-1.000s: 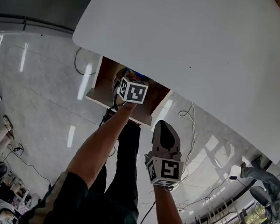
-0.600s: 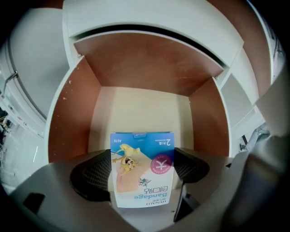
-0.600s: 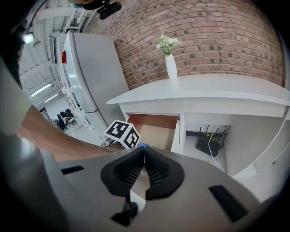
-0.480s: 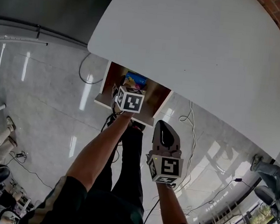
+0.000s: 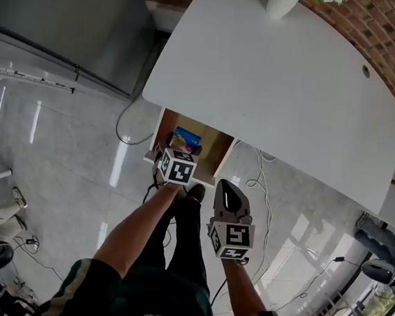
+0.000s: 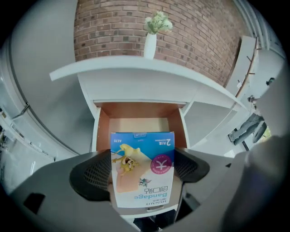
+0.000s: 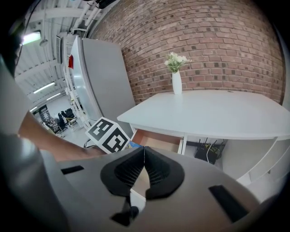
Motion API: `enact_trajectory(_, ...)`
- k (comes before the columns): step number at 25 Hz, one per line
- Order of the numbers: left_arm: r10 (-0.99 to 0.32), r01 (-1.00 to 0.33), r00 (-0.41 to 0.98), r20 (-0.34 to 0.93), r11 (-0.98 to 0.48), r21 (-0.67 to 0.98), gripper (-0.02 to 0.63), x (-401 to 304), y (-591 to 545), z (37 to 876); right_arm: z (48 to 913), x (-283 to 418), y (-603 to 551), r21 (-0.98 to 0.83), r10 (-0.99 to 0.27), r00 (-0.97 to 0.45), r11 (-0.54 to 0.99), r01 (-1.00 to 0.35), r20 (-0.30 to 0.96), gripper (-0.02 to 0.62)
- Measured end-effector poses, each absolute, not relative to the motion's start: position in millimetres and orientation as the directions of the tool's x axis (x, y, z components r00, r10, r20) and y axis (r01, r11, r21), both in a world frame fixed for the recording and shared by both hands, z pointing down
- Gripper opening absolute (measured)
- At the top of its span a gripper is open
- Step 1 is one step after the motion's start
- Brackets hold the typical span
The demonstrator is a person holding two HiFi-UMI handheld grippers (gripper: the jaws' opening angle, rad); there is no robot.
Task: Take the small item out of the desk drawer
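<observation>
Two grippers in view. Left gripper (image 6: 141,168) clamped on a small bandage box (image 6: 142,156), jaws pressed against its two sides, printed face toward the camera. Box held at the front of the open drawer (image 6: 136,110), below the near edge of the white tabletop (image 5: 280,92); cannot tell whether fully clear of the drawer. Right gripper (image 7: 144,168) just beside the left one, short of the drawer, jaws closed together on nothing. White vase (image 6: 150,45) with flowers upright at the tabletop's far edge, against a brick wall (image 6: 204,36).
</observation>
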State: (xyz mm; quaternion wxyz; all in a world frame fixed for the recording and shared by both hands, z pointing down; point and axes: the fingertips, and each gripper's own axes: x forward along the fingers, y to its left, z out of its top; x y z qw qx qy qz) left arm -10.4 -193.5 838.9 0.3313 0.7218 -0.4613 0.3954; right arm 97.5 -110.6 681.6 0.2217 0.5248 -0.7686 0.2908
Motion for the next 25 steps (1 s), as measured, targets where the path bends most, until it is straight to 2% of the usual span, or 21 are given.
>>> enact_trajectory(13, -0.514, -0.908, 0.320, 0.796, -0.407, 0.101, 0.433, -29.0, -169.4, 706.5, 592.0, 84.5, -95.0, -0.252, -0.760, -0.330, 0.223, -0.942, 0.560, 0.025)
enact_trajectory(25, -0.668, -0.882, 0.404, 0.625, -0.466, 0.073, 0.433, -33.0, -200.3, 560.9, 496.6, 81.9, -124.4, -0.169, -0.872, -0.299, 0.251, -0.953, 0.387, 0.025)
